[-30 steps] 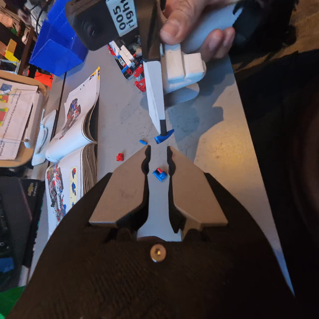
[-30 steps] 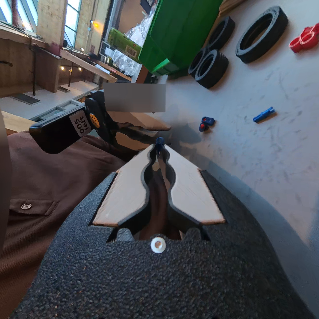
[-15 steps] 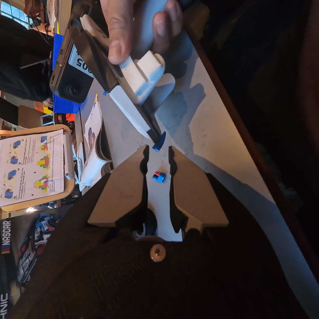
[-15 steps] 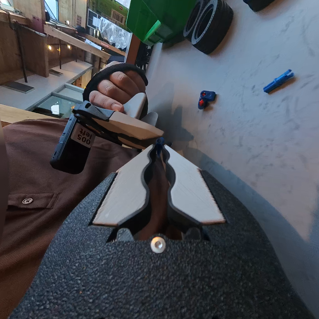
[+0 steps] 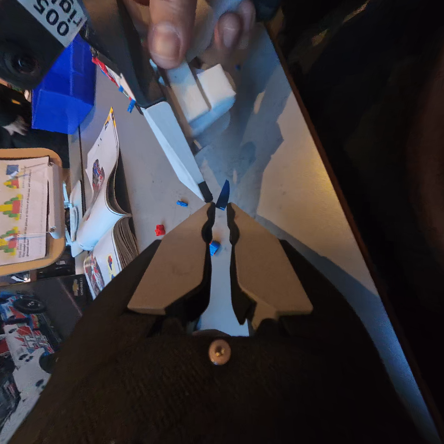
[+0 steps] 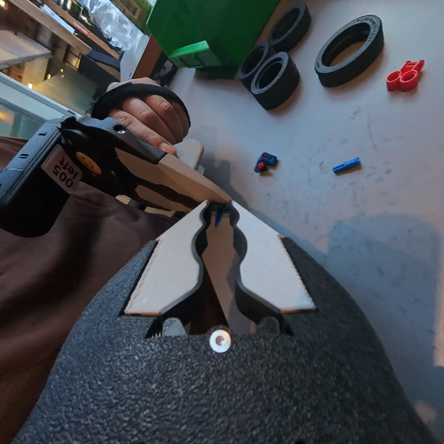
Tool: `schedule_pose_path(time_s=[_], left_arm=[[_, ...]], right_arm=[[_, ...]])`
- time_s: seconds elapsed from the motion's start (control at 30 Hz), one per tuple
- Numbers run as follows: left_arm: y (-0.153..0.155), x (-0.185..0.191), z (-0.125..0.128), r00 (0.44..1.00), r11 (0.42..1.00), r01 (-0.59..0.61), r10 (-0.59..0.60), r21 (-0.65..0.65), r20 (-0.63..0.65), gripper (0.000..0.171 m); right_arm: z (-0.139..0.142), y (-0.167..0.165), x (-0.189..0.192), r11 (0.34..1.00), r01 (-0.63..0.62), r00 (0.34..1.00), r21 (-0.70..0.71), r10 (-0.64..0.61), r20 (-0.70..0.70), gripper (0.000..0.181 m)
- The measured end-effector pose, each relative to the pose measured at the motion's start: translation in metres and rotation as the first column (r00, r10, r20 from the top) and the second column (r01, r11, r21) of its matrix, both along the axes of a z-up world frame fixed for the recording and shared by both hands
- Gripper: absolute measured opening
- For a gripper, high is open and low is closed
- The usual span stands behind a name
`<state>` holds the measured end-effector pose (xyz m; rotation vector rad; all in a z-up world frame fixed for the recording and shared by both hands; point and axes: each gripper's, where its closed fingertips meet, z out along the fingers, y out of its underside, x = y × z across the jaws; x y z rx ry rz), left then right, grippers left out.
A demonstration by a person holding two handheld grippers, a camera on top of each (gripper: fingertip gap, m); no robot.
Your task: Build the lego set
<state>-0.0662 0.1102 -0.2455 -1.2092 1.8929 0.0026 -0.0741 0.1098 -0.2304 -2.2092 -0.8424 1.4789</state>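
My right gripper [image 6: 219, 203] is shut on a small dark blue curved piece [image 6: 218, 216], held above the grey table [image 6: 336, 216] near its edge. In the left wrist view the same piece [image 5: 222, 195] sticks out from the right gripper's black fingertip [image 5: 206, 192]. My left gripper [image 5: 220, 204] is partly open, its tips on either side of the piece's lower end; I cannot tell if they touch it. A small blue and red assembly [image 5: 214, 247] lies on the table under the left fingers, and shows in the right wrist view [image 6: 265, 162].
A blue pin [image 6: 346, 165], a red connector [image 6: 406, 77] and black tyres [image 6: 349, 50] lie beside a green bin [image 6: 211, 28]. A red piece [image 5: 159, 230], an open instruction booklet [image 5: 103, 192], a blue bin [image 5: 64, 96] and a clipboard [image 5: 24, 204] are to the left. My two grippers' fingertips are within a few centimetres of each other. The blue pin [image 6: 346, 165] is about 8 cm from both grippers' fingertips. Seen from the left wrist view [image 5: 180, 203] as well.
The two grippers have come tip to tip. My left jaws have narrowed around the end of the blue piece. The right gripper still holds the piece.
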Motion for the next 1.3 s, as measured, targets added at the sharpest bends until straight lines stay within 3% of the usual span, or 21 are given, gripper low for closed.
schedule_pose_path(time_s=[0.47, 0.63, 0.77, 0.93, 1.3], left_arm=[[0.012, 0.001, 0.004, 0.99, 0.993, -0.118, 0.12, -0.023, 0.07, 0.006], [0.015, 0.002, 0.01, 0.97, 0.978, -0.167, 0.186, -0.128, 0.154, 0.011], [0.018, -0.003, 0.018, 0.931, 0.936, -0.203, 0.276, -0.289, 0.239, 0.017], [0.037, -0.025, 0.009, 0.868, 0.844, -0.316, 0.441, -0.433, 0.228, 0.024], [0.051, -0.037, -0.012, 0.843, 0.786, -0.383, 0.512, -0.485, 0.163, 0.026]], right_arm=[[-0.004, 0.006, -0.001, 0.998, 0.047, 0.999, 0.034, -0.047, 0.018, 0.006], [0.001, 0.012, -0.003, 0.995, 0.075, 0.997, 0.068, -0.076, -0.001, 0.006], [0.01, 0.017, -0.006, 0.994, 0.102, 0.993, 0.041, -0.099, -0.065, 0.006], [0.007, 0.022, -0.007, 0.992, 0.122, 0.99, 0.011, -0.121, -0.076, 0.006], [-0.002, 0.029, -0.011, 0.991, 0.117, 0.993, 0.058, -0.115, -0.037, 0.006]])
